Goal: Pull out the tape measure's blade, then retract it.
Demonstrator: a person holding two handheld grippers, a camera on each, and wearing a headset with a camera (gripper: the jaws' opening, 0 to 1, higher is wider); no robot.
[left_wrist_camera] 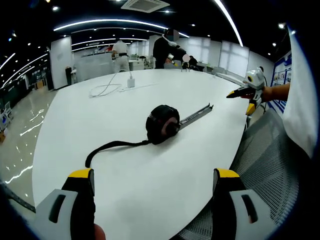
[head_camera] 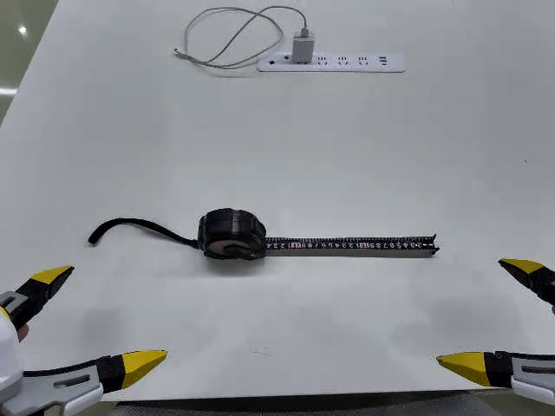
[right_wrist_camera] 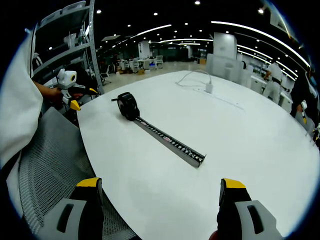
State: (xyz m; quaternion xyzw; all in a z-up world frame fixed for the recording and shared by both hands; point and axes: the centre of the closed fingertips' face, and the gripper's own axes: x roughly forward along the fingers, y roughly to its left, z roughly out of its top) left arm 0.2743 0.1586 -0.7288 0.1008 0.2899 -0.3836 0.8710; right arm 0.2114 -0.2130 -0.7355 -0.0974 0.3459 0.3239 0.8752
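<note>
A black tape measure [head_camera: 231, 234] lies on the white table [head_camera: 260, 130], its blade [head_camera: 351, 246] drawn out to the right and lying flat, its wrist strap [head_camera: 130, 227] trailing left. The left gripper view looks onto the case [left_wrist_camera: 163, 123] and strap [left_wrist_camera: 112, 147]; the right gripper view looks along the blade [right_wrist_camera: 170, 142] to the case [right_wrist_camera: 128, 105]. My left gripper [head_camera: 100, 316] is open at the near left edge, well short of the case. My right gripper [head_camera: 494, 312] is open at the near right edge, below the blade's hook end [head_camera: 432, 246]. Neither holds anything.
A white power strip [head_camera: 334, 61] with a charger and coiled white cable [head_camera: 234, 39] lies at the table's far side. A grey mesh chair seat [right_wrist_camera: 50, 170] sits below the near edge. People stand far behind the table [left_wrist_camera: 165, 47].
</note>
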